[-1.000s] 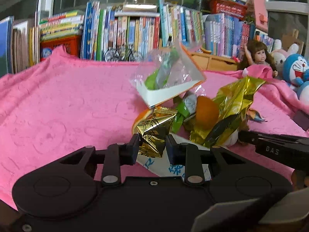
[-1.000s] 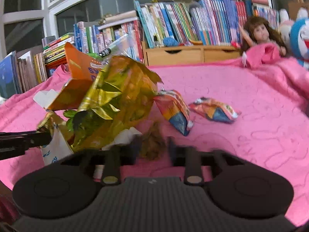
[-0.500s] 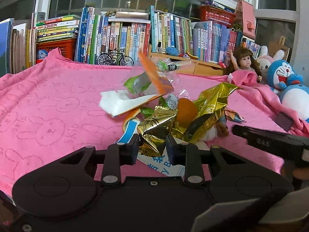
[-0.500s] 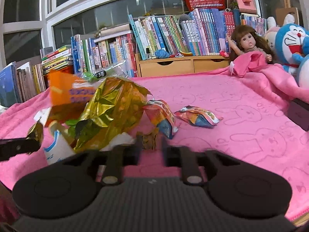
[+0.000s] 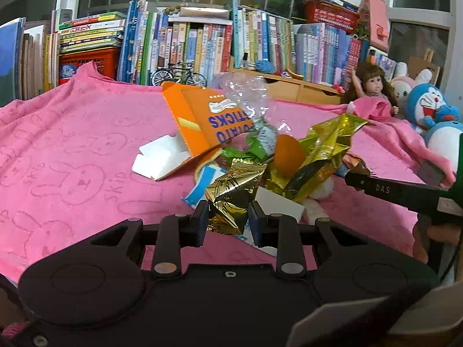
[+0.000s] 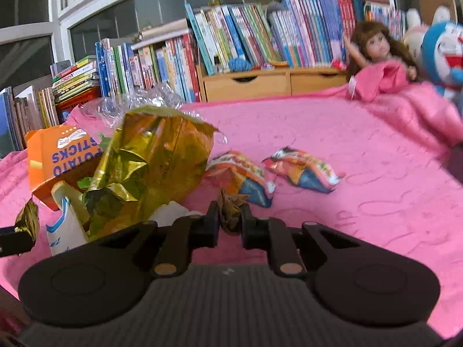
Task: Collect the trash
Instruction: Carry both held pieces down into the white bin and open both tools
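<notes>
A heap of trash lies on the pink blanket point(image 5: 72, 150). It holds an orange potato-sticks box point(image 5: 199, 121), a big gold foil bag point(image 5: 321, 150), clear plastic point(image 5: 246, 92) and a blue-and-white packet point(image 5: 202, 185). My left gripper point(image 5: 228, 217) is shut on a small crumpled gold wrapper point(image 5: 231, 190) at the heap's near edge. My right gripper point(image 6: 230, 217) is shut on a brown crumpled scrap point(image 6: 230, 208) just right of the gold foil bag point(image 6: 150, 159). One finger of the right gripper point(image 5: 390, 190) shows at the right of the left wrist view. Two colourful snack packets point(image 6: 240, 176) point(image 6: 303, 170) lie beyond it.
Rows of books point(image 5: 202, 37) and wooden drawers point(image 6: 275, 84) line the back. A doll point(image 6: 376, 49) and plush toys point(image 5: 431, 110) sit at the back right on the bunched blanket. A small model bicycle point(image 5: 179, 75) stands by the books.
The orange box has turned on the heap and now shows its printed face. The right jaws have closed tighter on the brown scrap. The left gripper keeps its hold on the gold wrapper.
</notes>
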`<state>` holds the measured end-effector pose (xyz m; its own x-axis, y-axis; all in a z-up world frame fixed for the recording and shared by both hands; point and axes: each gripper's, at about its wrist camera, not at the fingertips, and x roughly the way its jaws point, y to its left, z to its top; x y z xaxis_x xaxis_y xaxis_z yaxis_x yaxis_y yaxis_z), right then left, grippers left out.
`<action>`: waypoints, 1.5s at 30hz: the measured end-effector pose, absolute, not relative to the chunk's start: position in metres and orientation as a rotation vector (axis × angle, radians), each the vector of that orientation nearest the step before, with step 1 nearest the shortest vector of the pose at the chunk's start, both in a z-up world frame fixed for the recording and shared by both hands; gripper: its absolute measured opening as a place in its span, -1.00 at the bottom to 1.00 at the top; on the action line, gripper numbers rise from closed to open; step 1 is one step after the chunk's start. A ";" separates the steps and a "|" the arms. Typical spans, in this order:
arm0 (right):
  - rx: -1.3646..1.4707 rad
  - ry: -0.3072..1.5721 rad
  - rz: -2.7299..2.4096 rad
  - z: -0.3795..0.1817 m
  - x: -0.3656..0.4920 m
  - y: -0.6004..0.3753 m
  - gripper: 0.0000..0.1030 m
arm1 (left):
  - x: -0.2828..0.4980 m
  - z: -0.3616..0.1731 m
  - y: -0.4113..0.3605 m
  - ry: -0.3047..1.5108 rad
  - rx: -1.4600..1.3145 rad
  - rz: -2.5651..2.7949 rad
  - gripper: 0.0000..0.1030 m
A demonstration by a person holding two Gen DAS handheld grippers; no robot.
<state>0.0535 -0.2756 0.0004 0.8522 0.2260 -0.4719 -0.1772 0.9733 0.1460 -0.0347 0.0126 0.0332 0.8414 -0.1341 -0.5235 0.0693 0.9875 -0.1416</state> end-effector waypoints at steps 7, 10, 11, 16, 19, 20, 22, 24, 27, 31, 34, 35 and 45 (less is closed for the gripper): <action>0.100 0.488 0.294 0.010 -0.006 -0.279 -0.63 | -0.062 0.038 0.000 0.569 -0.114 -0.204 -0.46; 0.094 0.530 0.349 0.003 -0.035 -0.278 -0.63 | -0.081 0.032 -0.006 0.611 -0.098 -0.246 -0.46; 0.086 0.550 0.365 -0.001 -0.044 -0.277 -0.63 | -0.087 0.028 -0.009 0.631 -0.092 -0.263 -0.46; 0.039 0.676 0.392 -0.034 -0.070 -0.270 -0.62 | -0.107 -0.004 -0.022 0.777 -0.051 -0.325 -0.46; 0.048 0.777 0.390 -0.062 -0.075 -0.268 -0.62 | -0.109 -0.030 -0.027 0.881 -0.028 -0.326 -0.46; 0.050 0.804 0.389 -0.070 -0.077 -0.266 -0.62 | -0.110 -0.041 -0.028 0.916 -0.018 -0.321 -0.46; 0.063 0.872 0.395 -0.086 -0.077 -0.263 -0.61 | -0.107 -0.061 -0.031 0.990 -0.007 -0.295 -0.46; 0.059 0.923 0.385 -0.101 -0.076 -0.260 -0.61 | -0.102 -0.079 -0.032 1.055 -0.004 -0.281 -0.45; 0.050 0.990 0.375 -0.118 -0.075 -0.256 -0.58 | -0.098 -0.103 -0.033 1.149 -0.031 -0.281 -0.45; 0.085 1.062 0.368 -0.134 -0.075 -0.257 -0.58 | -0.099 -0.124 -0.034 1.234 -0.042 -0.267 -0.44; 0.091 1.086 0.362 -0.137 -0.074 -0.258 -0.54 | -0.101 -0.131 -0.034 1.260 -0.031 -0.259 -0.44; 0.089 1.092 0.362 -0.137 -0.073 -0.258 -0.53 | -0.102 -0.132 -0.034 1.266 -0.030 -0.256 -0.44; 0.087 1.098 0.377 -0.141 -0.075 -0.255 -0.10 | -0.094 -0.136 -0.037 1.273 -0.007 -0.229 -0.12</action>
<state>-0.0747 -0.2551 -0.1405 0.3993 0.3395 -0.8517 -0.2547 0.9334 0.2527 -0.0937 -0.0369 -0.1357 0.2742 -0.1744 -0.9457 0.1664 0.9772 -0.1319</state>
